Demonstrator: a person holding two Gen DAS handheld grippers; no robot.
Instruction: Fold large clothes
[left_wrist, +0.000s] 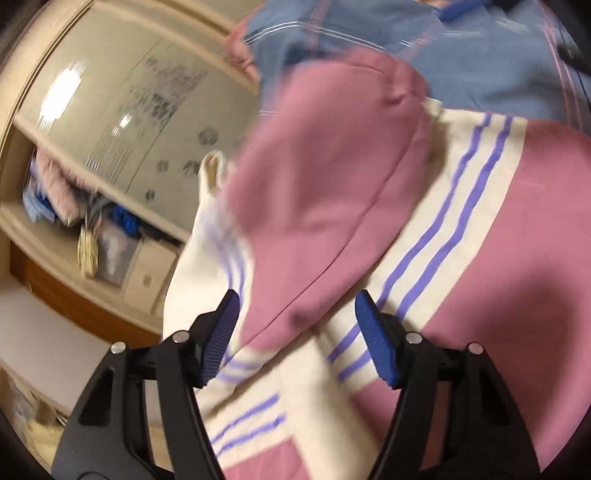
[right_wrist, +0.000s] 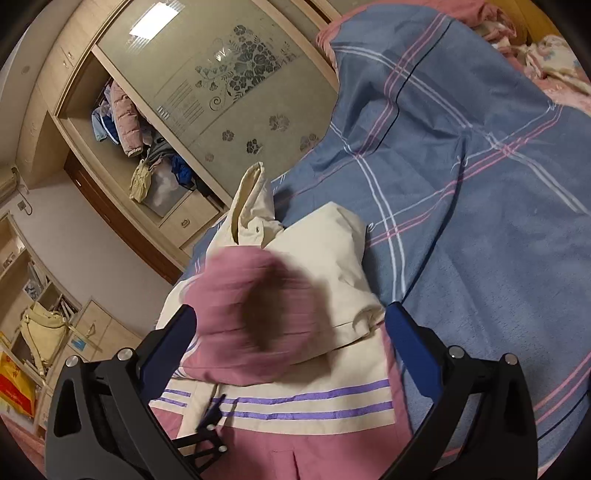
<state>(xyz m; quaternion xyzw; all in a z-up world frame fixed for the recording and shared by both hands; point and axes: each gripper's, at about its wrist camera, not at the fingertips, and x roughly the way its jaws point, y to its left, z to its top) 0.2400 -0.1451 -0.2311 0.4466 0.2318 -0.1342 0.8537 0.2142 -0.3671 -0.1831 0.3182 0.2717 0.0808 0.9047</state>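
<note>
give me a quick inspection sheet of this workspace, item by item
surface: bed covered by a blue plaid sheet, creased, with a pink edge at the far end.
job's things: pink and cream jacket with purple stripes lies on the sheet; its pink sleeve is folded across the body, blurred in both views; cream collar stands up.
clutter: floral bedding bunched at the far corner.
grippers: left claw open, fingers either side of the sleeve; right claw open over the jacket.
cables: nothing seen.
surroundings: wardrobe with a frosted floral door, one bay open showing hung clothes; cream bag and yellow-red bag by the shelves.
</note>
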